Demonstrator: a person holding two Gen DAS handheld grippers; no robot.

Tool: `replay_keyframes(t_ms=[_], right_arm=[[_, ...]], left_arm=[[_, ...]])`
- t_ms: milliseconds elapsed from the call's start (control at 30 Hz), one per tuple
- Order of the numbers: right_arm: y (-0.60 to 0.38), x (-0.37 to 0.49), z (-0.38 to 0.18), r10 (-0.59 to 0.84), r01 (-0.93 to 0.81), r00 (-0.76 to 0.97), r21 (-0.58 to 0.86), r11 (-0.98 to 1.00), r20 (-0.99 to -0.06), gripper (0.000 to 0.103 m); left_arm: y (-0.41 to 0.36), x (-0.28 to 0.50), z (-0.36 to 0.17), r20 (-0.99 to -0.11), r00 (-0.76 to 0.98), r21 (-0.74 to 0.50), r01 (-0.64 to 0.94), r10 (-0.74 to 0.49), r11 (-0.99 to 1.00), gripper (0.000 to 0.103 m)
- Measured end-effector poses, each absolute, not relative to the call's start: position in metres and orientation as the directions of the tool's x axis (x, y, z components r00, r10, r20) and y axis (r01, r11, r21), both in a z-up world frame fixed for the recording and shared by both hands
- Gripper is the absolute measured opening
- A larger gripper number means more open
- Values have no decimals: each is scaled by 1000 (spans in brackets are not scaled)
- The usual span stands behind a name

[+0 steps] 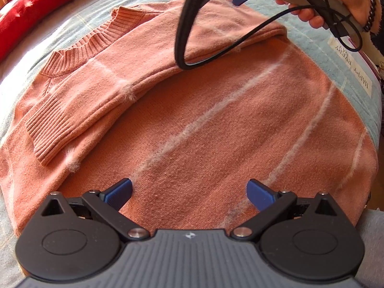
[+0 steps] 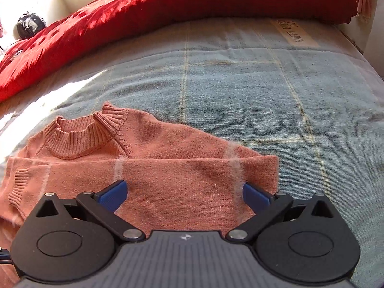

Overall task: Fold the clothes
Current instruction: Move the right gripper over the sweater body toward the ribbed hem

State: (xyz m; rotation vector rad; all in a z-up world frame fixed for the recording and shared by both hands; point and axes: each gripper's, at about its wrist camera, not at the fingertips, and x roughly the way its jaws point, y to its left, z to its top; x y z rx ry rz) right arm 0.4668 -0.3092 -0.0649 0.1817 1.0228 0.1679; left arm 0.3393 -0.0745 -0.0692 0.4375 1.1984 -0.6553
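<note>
Bed with a blue-grey checked cover (image 2: 240, 91) takes up most of both views; red duvet (image 2: 168, 7) bunched along the far side. A text label (image 2: 296, 32) is sewn on the cover at far right.

Salmon-pink sweater (image 1: 192, 132) lies flat on the cover, in the middle of the left wrist view and at near left in the right wrist view. Ribbed collar (image 2: 79, 136) at the far-left end, fuzzy white stripes across the knit. One sleeve (image 1: 108, 91) is folded in across the chest, with its ribbed cuff (image 1: 48, 129) lying on the body at left. The sweater's right edge forms a straight folded line in the right wrist view. Can't tell where the other sleeve sits.

Progress, judged from the layout: early-to-mid. Sleeve fold looks done on at least one side; body is not yet folded over, hem end is spread wide under the left gripper. Left to do: probably second side, then fold body in half or thirds.

Left gripper (image 1: 189, 192) hovers over the lower body of the sweater, jaws spread wide, holding nothing. Right gripper (image 2: 184, 193) sits over the folded sleeve area near the right edge, jaws also wide apart, empty. A hand (image 1: 336, 0) holds the right tool at far right, black cable (image 1: 192, 36) looping down over the knit.
</note>
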Motion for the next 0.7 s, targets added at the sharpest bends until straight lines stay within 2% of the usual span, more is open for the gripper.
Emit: replay_keyframes(t_ms=[133,300,433,533,700], right_arm=[[-309,432,-49,264,-70,541,270,960,-798,103],[-307,406,-81,254,-80,472,246,966,-844,103],[-306,393,-70,256,-88,504,246,965,-825,103],[-308,378,-59,297,-105,510,284,953,-807,103],[-302,346,-59,305,-197,469,238,951,-829,103]], left_arm=[[-72,334,-67,-945,223,-28,675,-240,738,101],[-72,328,-77,-949,217,-20,680,-228,733,101],[-65,327,-77,-946,225,-20,678,-234,735,101],[-51,332,-70,-941,272,33,661,-199,750,101],[-17,355,-52,-916,379,136,599,-130,789,101]])
